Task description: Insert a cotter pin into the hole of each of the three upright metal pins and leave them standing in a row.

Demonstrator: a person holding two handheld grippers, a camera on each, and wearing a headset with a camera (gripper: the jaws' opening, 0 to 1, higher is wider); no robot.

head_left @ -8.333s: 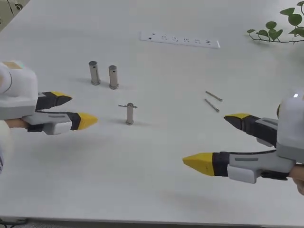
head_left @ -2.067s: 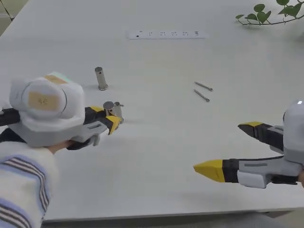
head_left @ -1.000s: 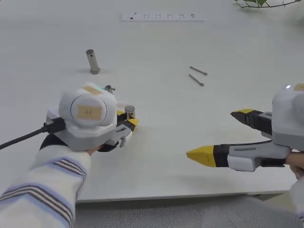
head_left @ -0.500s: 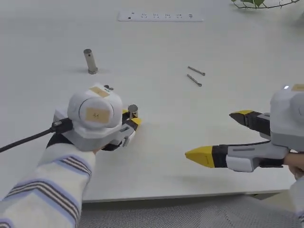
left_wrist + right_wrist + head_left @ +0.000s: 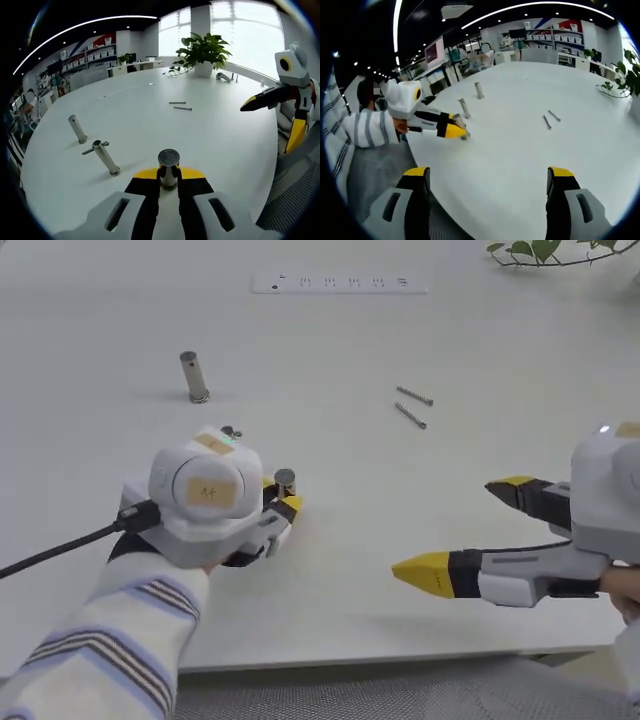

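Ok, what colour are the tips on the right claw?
Yellow; the right claw shows best in the head view.

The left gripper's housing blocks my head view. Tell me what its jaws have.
Observer: In the left gripper view, the left gripper is shut on an upright metal pin, gripped just below its head.
Operator: Now locate the pin that has its cotter pin in.
Observer: In that same view, the fitted pin stands apart from the held one, to its left. Its cotter pin crosses it near the top.
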